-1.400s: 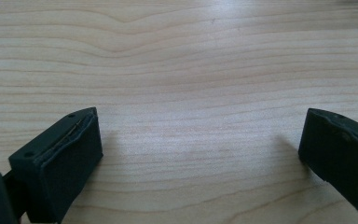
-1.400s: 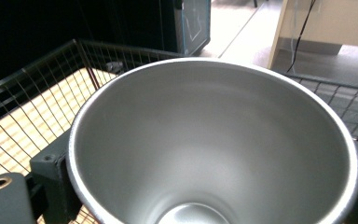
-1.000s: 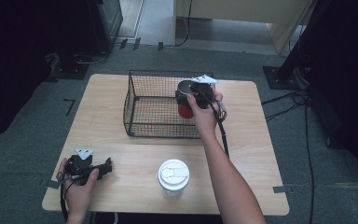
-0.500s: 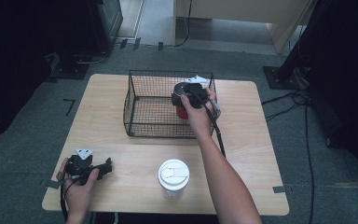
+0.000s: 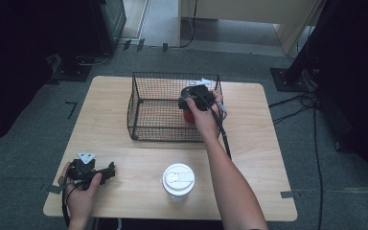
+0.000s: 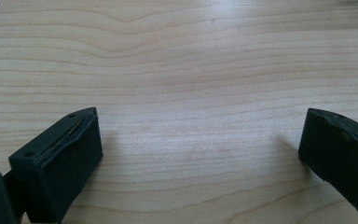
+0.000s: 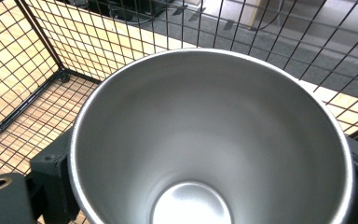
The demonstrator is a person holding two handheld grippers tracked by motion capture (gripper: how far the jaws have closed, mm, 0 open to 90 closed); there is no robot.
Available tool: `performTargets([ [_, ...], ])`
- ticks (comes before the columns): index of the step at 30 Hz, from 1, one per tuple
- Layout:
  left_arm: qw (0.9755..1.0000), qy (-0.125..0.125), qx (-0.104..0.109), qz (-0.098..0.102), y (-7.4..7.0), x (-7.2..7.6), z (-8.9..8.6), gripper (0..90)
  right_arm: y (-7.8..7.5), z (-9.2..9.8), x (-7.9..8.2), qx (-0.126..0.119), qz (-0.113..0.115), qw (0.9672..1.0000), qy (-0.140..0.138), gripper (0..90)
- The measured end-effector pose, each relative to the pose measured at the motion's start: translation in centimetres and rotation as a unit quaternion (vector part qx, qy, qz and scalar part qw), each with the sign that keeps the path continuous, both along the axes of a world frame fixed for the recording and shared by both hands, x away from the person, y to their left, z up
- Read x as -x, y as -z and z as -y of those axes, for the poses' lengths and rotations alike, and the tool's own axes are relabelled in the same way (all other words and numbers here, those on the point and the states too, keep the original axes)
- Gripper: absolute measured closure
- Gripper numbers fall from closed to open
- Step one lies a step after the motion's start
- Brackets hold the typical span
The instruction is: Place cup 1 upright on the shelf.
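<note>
One red steel cup upright, mouth up, clamped at rim between jaws of right gripper, low inside wire basket near its right wall. Basket mesh close around cup; clearance tight there. Left gripper well apart from basket, jaws wide, empty, resting on table. White lidded cup in front of basket.

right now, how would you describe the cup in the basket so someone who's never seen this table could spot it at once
Start at the wooden table and find the black wire basket near its far edge. In the basket's right part stands a cup, red outside and bare shiny metal inside, open at the top, with the right gripper shut on it. The other cup, white with a lid, sits outside the basket near the front edge.
</note>
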State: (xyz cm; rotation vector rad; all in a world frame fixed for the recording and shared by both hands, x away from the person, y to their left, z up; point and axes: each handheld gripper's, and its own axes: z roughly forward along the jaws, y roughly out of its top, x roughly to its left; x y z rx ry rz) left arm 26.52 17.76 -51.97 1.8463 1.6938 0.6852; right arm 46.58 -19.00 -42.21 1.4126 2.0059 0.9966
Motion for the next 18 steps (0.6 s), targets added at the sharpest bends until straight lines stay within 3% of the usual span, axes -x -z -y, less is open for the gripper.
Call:
performTargets([
  [5, 1.0000, 0.000, 0.000, 0.000, 0.0, 0.0, 0.0, 0.0, 0.4, 0.3, -0.5, -0.013, -0.003, 0.9999, 0.007, 7.1],
  [12, 1.0000, 0.000, 0.000, 0.000, 0.0, 0.0, 0.0, 0.0, 0.4, 0.2, -0.5, -0.010, -0.008, 0.9999, 0.011, 7.0],
  [14, 1.0000, 0.000, 0.000, 0.000, 0.0, 0.0, 0.0, 0.0, 0.4, 0.0, -0.4, 0.004, -0.007, 0.9998, 0.020, 5.0],
  [16, 1.0000, 0.000, 0.000, 0.000, 0.0, 0.0, 0.0, 0.0, 0.5, -0.8, -0.4, 0.049, -0.002, 0.9981, 0.038, 1.0],
  [18, 1.0000, -0.001, 0.001, 0.001, 0.0, 0.0, 0.0, 0.0, 0.8, -1.2, -0.4, 0.052, -0.007, 0.9980, 0.035, 0.0],
])
